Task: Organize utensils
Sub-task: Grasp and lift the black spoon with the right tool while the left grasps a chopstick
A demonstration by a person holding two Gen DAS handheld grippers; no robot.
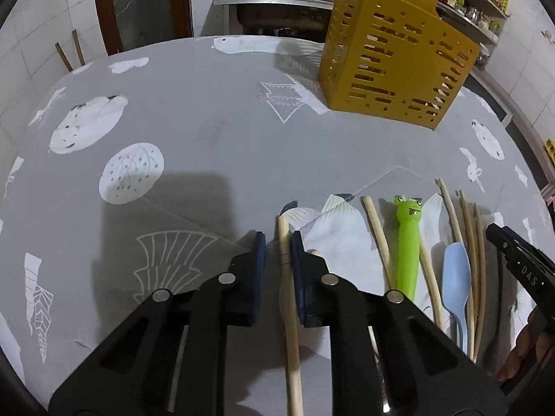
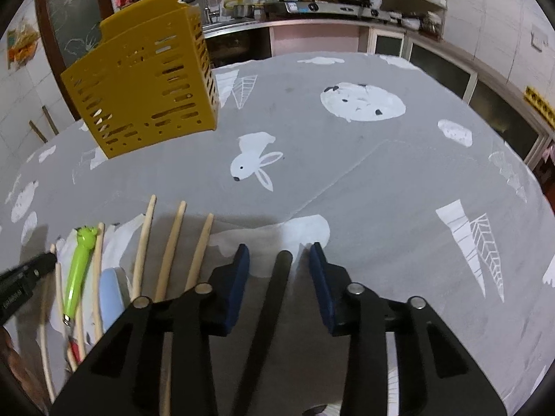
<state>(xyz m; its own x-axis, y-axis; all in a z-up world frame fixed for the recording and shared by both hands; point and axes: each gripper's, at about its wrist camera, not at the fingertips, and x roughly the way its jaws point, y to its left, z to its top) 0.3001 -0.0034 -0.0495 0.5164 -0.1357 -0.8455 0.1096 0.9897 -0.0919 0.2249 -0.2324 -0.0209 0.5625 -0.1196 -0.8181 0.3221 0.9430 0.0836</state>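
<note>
Yellow slotted holder at upper right, apparently still unfilled. Left tool pinching wooden stick; right tool spread around black handle, not touching. Remaining utensils at lower right on table, unsorted.

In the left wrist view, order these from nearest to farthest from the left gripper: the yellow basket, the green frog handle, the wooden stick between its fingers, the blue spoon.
1. Wooden stick, between the left gripper's fingers.
2. Green frog handle, to its right.
3. Blue spoon, farther right, past the frog handle.
4. Yellow basket, far across the table, upper right.
</note>
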